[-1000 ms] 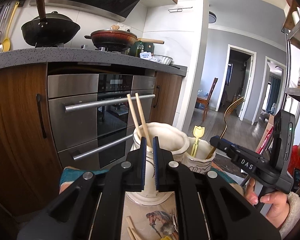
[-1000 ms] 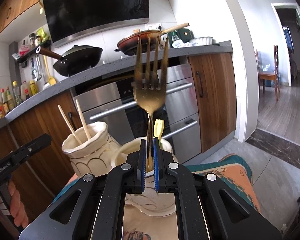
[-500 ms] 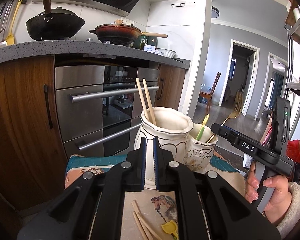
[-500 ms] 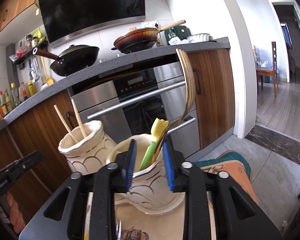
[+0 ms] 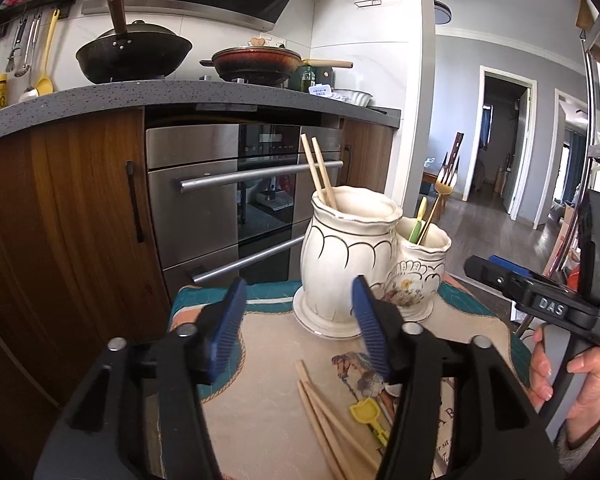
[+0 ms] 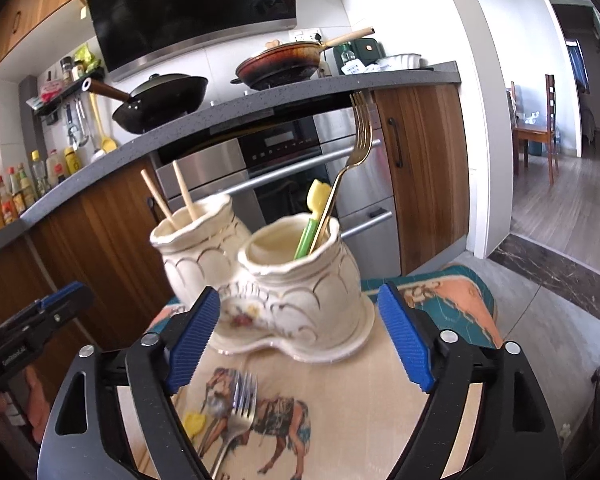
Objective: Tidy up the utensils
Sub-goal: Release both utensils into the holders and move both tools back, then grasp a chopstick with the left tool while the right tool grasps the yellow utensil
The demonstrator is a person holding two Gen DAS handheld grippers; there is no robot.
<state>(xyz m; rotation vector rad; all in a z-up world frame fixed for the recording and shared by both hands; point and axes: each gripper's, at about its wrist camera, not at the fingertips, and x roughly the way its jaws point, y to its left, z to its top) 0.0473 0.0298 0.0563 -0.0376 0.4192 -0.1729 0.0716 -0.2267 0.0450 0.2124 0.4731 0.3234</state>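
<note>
Two cream ceramic holders stand on a small table. The tall holder [image 5: 350, 256] [image 6: 202, 248] holds two wooden chopsticks [image 5: 320, 174] [image 6: 172, 192]. The short holder [image 5: 418, 270] [image 6: 300, 280] holds a gold fork [image 6: 348, 168] [image 5: 440, 196] and a yellow-green utensil [image 6: 314, 216]. Loose chopsticks [image 5: 328, 420] and a yellow utensil [image 5: 366, 410] lie on the mat. A silver fork [image 6: 236, 412] lies near me. My left gripper [image 5: 300, 328] is open and empty. My right gripper [image 6: 300, 340] is open and empty, just in front of the short holder.
The mat [image 6: 340, 420] with a horse picture covers the small table. An oven [image 5: 236, 208] and wooden cabinets [image 5: 60, 220] stand behind. A black wok [image 5: 134, 54] and a red pan [image 5: 256, 62] sit on the counter. Open floor [image 6: 560, 216] lies to the right.
My right gripper let go of the gold fork, which now stands in the short holder, and drew back open. My left gripper opened and pulled back from the tall holder.
</note>
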